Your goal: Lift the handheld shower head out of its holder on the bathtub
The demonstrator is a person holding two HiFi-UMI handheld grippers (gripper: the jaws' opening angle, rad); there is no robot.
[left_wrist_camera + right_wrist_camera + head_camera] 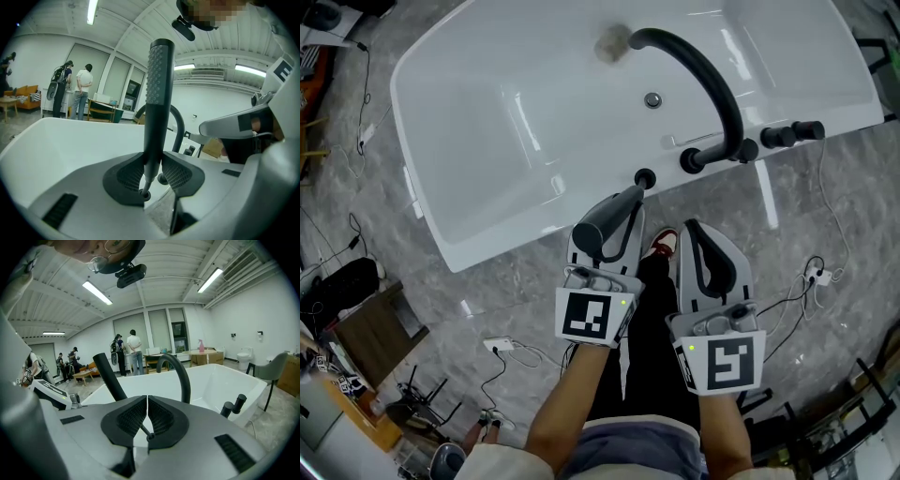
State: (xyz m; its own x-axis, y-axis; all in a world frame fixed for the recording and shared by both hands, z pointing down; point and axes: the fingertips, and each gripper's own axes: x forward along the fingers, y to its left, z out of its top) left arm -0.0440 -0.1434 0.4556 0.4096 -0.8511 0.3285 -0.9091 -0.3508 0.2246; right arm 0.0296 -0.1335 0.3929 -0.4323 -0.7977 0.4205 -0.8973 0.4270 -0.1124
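- The left gripper [626,201] is clamping the black handheld shower head [607,225], its ribbed pads pressing on both sides of the wand's narrow lower part.
- In the left gripper view, the shower head [157,93] is standing upright between the jaws, its dotted face turning toward the camera.
- The wand's lower end is pointing at the round black holder [645,177] on the rim of the white bathtub [487,122], very near it.
- The right gripper [698,231] is hanging just beside the left one, over the floor short of the tub rim, its jaws sitting together with nothing between them.
- The curved black faucet spout [713,86] is arching over the basin, with two black knobs [793,133] sitting on the rim at its right.
- Two people [78,90] are standing at the far wall.
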